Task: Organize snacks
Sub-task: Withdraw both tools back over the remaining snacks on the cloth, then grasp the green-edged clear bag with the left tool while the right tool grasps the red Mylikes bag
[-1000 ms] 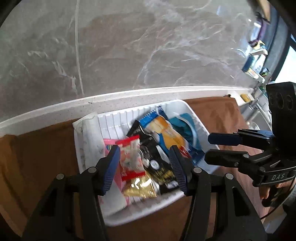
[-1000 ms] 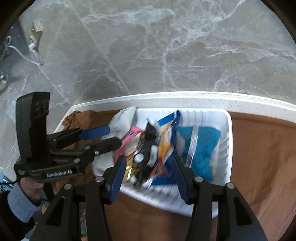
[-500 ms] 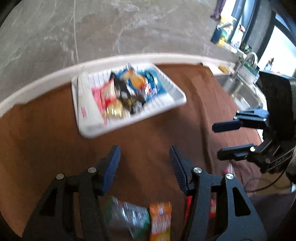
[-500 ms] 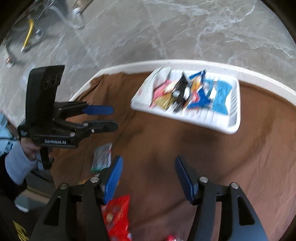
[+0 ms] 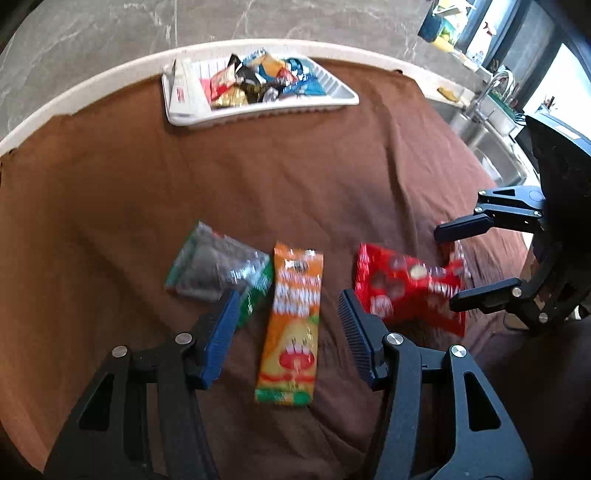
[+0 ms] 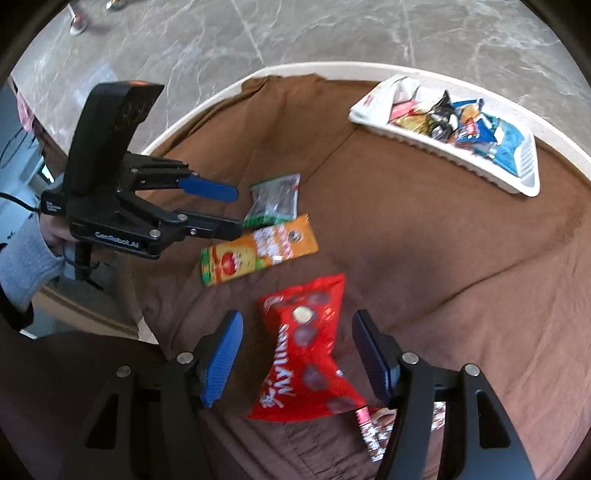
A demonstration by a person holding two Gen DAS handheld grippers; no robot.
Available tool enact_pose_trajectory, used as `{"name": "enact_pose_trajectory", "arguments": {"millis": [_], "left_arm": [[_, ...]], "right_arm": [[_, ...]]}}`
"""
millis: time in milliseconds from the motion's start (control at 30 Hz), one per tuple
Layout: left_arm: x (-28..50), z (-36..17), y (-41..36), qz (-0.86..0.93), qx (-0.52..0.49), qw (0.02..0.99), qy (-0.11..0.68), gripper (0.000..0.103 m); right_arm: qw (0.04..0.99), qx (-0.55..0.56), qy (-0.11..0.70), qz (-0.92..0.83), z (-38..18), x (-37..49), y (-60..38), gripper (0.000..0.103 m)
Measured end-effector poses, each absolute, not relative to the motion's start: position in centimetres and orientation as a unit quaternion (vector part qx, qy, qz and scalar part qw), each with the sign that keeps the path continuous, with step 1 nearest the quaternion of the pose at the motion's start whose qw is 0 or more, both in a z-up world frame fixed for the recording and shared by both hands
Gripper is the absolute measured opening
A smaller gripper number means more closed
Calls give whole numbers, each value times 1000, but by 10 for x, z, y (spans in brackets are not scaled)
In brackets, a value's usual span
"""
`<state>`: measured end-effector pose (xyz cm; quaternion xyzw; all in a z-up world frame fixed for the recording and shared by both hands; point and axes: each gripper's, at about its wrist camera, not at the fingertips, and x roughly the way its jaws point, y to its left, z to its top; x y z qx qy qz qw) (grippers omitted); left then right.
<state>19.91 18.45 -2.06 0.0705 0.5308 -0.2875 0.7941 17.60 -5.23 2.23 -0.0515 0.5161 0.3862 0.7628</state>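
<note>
Snacks are filling the white tray [image 5: 258,112] while three packets are lying loose on the tabletop [image 5: 110,206], with left tongs [image 5: 286,325] hanging spread over the orange packet [image 5: 291,325] and right tongs [image 6: 297,356], just opening, empty over the red bag [image 6: 306,350].

A home kitchen: a steel sink [image 5: 491,155] with faucet [image 5: 496,83] adjoins a cloth-covered counter [image 5: 295,177] over marble-patterned floor [image 6: 332,33].

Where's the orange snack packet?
The orange snack packet lies on the brown cloth, between the green packet and red bag, in both views.
</note>
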Motion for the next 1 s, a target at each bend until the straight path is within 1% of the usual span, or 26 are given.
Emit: {"name": "enact_pose_trajectory", "arguments": {"millis": [100, 267, 333, 500, 767, 1000], "left_arm": [[194, -25, 189, -274, 61, 797, 535, 54], [210, -39, 204, -220, 0, 797, 562, 54], [221, -44, 209, -201, -26, 792, 575, 59], [240, -56, 220, -168, -87, 778, 599, 60], [259, -57, 205, -164, -62, 785, 594, 60], [268, -58, 189, -174, -34, 792, 584, 60]], "right_arm": [[762, -52, 518, 385, 18, 172, -50, 65], [772, -43, 516, 370, 19, 172, -54, 65], [778, -35, 515, 359, 20, 173, -60, 65], [794, -5, 514, 324, 24, 173, -82, 66], [808, 48, 527, 261, 20, 166, -121, 68], [802, 30, 525, 283, 22, 159, -109, 68]]}}
